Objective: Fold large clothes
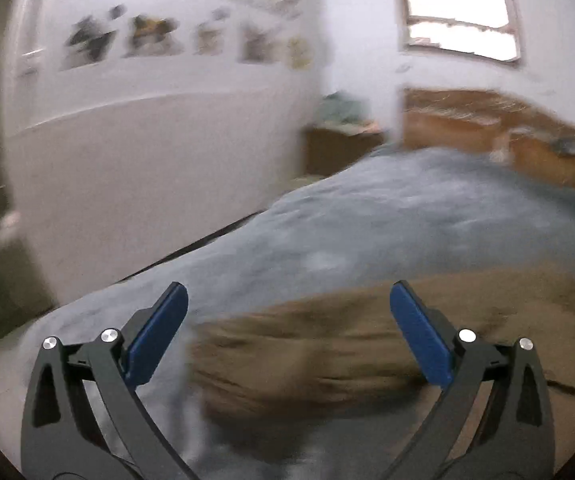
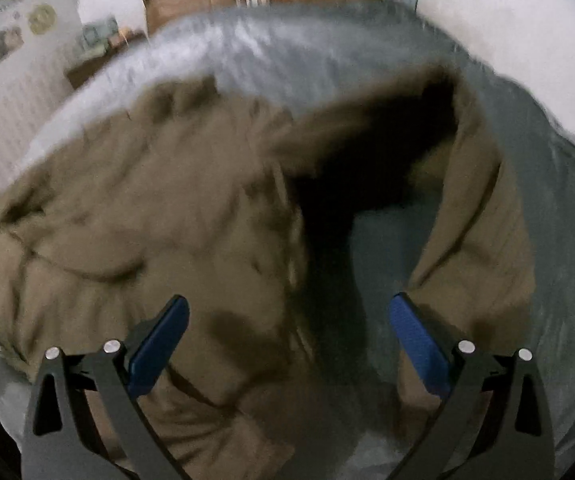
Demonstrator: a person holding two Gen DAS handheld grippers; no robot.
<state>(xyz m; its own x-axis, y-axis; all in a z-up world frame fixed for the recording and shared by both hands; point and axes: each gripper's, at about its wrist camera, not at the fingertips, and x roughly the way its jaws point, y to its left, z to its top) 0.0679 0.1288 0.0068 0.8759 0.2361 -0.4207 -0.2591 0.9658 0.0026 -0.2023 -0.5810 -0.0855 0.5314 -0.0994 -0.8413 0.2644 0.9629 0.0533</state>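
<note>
Brown jacket [image 2: 135, 208] looks soft and bulky, lying beyond both grippers' wide, empty fingers [image 2: 159, 340]; grasp a hem edge.

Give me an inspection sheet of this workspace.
Surface: bed with grey cover, rumpled.
Job's things: brown garment spread unfolded on the bed, one part raised in a fold.
Clutter: nothing seen on the bed.
Grippers: left gripper open, empty; right gripper open, empty, above the garment.
Cables: nothing seen.
Surroundings: wooden headboard, window, pictures on a white wall; all blurred.
</note>
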